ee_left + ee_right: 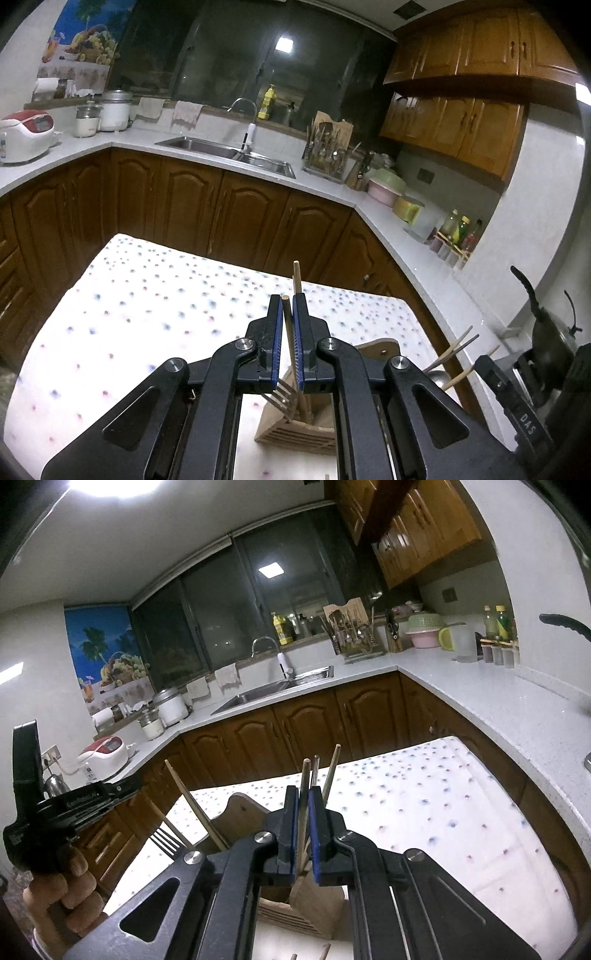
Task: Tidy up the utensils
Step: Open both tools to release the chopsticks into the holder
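My left gripper (289, 301) is shut on a wooden chopstick (290, 343), held upright above a wooden utensil holder (295, 428) on the dotted tablecloth. A fork (282, 393) and another chopstick (296, 275) stand in the holder. My right gripper (303, 794) is shut on utensil handles, a wooden chopstick (303, 812) among them, over the same holder (314, 904). The left gripper (55, 805) and the hand holding it show at the left of the right wrist view, beside a fork (166, 840) and a chopstick (192, 805). The right gripper's body (535, 376) and its utensils (454, 350) show at the right of the left wrist view.
The table with the white dotted cloth (147, 314) stands in front of brown kitchen cabinets (221, 214). A white counter (498, 701) wraps around, with a sink (229, 153), a rice cooker (26, 134), a utensil rack (327, 155), bowls and bottles.
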Tool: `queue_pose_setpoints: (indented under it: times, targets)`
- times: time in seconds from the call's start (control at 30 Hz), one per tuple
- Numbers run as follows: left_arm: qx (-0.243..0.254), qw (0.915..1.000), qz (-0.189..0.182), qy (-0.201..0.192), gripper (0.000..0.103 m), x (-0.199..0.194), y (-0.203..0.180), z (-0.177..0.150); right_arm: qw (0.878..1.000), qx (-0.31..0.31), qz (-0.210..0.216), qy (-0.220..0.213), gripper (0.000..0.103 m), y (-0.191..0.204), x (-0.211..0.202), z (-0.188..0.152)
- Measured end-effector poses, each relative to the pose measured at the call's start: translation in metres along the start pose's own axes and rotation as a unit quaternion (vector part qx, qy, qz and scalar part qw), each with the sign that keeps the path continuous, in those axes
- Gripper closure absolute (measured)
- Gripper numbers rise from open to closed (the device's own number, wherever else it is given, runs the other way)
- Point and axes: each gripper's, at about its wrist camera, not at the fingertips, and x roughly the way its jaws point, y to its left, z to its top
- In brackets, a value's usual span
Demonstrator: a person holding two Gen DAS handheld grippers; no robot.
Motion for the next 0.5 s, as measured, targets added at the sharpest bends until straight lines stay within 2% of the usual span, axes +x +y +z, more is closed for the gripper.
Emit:
queue_pose_setpoints:
  times: [0.2, 0.27, 0.3, 0.33, 0.37, 0.4, 0.43, 0.47, 0.5]
  targets:
    - [-0.003, 0.9999, -0.005, 0.014, 0.097, -0.001, 0.001, 0.002, 1.0, 0.011, 0.007, 0.002, 0.092, -0.003, -0.001, -0.001]
    - [-0.003, 0.9998, -0.01, 0.017, 0.093, -0.004, 0.002, 0.002, 1.0, 0.017, 0.011, 0.001, 0.085, -0.005, -0.003, -0.001]
    - [-0.003, 0.9998, -0.01, 0.017, 0.09, -0.007, 0.002, 0.003, 1.0, 0.019, 0.013, -0.003, 0.071, -0.006, -0.006, 0.0]
    - [-0.003, 0.9998, -0.01, 0.016, 0.081, -0.01, 0.002, 0.002, 1.0, 0.022, 0.017, -0.008, 0.059, -0.006, -0.01, 0.001]
    - [-0.004, 0.9998, -0.01, 0.014, 0.067, -0.014, 0.003, 0.002, 0.999, 0.024, 0.017, -0.015, 0.057, -0.007, -0.015, 0.003]
    - [-0.006, 0.9999, -0.009, 0.012, 0.06, -0.018, 0.004, 0.003, 0.999, 0.026, 0.018, -0.02, 0.055, -0.007, -0.018, 0.004]
    - [-0.009, 0.9999, -0.009, 0.009, 0.048, -0.025, 0.005, 0.002, 0.999, 0.03, 0.019, -0.026, 0.048, -0.007, -0.024, 0.005]
    - [-0.012, 0.9999, -0.01, 0.006, 0.042, -0.03, 0.006, 0.002, 0.999, 0.035, 0.021, -0.03, 0.043, -0.008, -0.027, 0.007]
    - [-0.014, 0.9998, -0.012, 0.001, 0.04, -0.037, 0.008, 0.001, 0.998, 0.04, 0.025, -0.034, 0.035, -0.009, -0.031, 0.008]
